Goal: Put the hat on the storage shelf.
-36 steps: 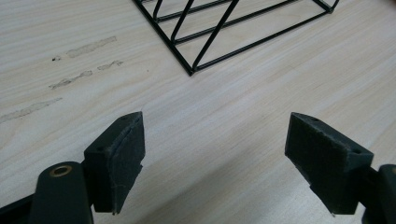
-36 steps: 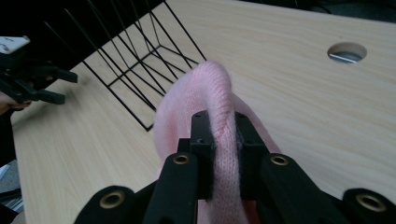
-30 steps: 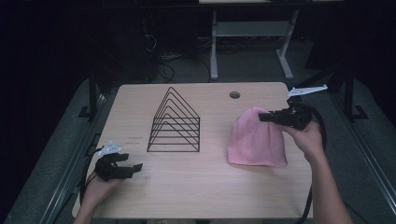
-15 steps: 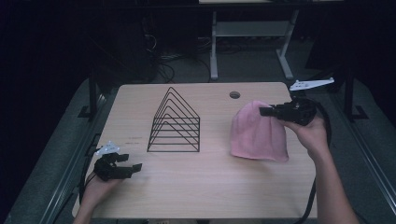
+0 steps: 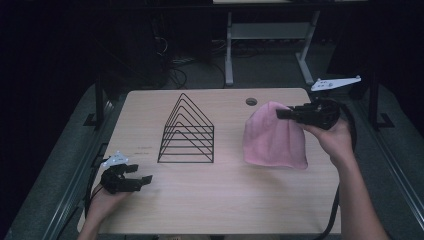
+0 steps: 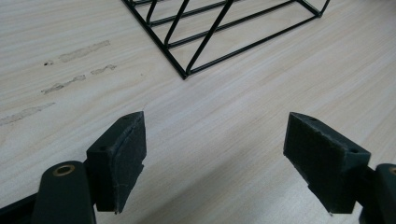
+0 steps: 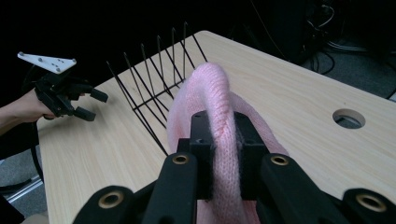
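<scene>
My right hand-held gripper (image 5: 281,113) is clamped on the pink knitted hat (image 5: 274,137). In the right gripper view the two black pads pinch a fold of the knit at the hat's top, squeezing it into a narrow ridge between them (image 7: 223,158). From above, the hat hangs down from that pinch, its crown up at the jaws and its wide open edge down by the bench (image 5: 225,205); I cannot tell whether that lower edge touches the wood or hangs just clear of it. The hat sits on the right half of the bench, near the round cable hole (image 5: 251,101) and well apart from the black wire rack (image 5: 187,131), which stands upright in the middle of the bench, a row of nested triangles.

My left hand-held gripper (image 5: 141,173) is low at the near left corner of the bench with its jaws spread wide and nothing between them. In the left gripper view both foam pads (image 6: 122,154) stand apart over bare wood, with a corner of the rack's base (image 6: 187,74) ahead of them. The same gripper shows in the right gripper view beyond the rack, open (image 7: 93,105)
</scene>
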The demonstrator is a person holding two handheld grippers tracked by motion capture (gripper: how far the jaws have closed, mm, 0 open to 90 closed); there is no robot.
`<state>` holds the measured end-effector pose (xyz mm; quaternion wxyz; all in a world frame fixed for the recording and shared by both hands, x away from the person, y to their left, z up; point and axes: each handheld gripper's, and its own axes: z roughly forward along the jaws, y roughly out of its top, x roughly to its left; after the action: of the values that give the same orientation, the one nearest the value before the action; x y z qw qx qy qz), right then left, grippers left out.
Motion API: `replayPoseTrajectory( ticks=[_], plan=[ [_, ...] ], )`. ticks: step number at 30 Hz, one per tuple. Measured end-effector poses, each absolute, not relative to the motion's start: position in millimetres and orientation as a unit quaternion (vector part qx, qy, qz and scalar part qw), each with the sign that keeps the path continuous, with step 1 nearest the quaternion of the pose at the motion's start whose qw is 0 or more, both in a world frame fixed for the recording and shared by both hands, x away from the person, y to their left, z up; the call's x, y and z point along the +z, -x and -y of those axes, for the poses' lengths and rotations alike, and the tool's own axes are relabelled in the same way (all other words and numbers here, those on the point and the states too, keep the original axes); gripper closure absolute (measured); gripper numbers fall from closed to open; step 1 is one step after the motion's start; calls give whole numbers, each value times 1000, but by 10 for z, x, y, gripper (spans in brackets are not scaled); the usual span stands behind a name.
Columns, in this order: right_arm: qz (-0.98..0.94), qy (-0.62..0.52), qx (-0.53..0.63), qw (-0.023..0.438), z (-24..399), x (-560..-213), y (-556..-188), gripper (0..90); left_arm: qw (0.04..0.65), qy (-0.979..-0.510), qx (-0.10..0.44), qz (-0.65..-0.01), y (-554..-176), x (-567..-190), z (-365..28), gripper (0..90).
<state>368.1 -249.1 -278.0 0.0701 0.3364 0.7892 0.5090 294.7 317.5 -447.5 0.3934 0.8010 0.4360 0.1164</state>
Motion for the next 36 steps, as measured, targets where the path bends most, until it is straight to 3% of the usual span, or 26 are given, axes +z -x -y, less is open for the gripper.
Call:
replayPoseTrajectory(
  ticks=[36],
  plan=[
    [-800, -284, 525, 68, 2153, -2254, -3918, 807, 405, -828, 93, -377, -3015, -4077, -3122, 211]
  ],
)
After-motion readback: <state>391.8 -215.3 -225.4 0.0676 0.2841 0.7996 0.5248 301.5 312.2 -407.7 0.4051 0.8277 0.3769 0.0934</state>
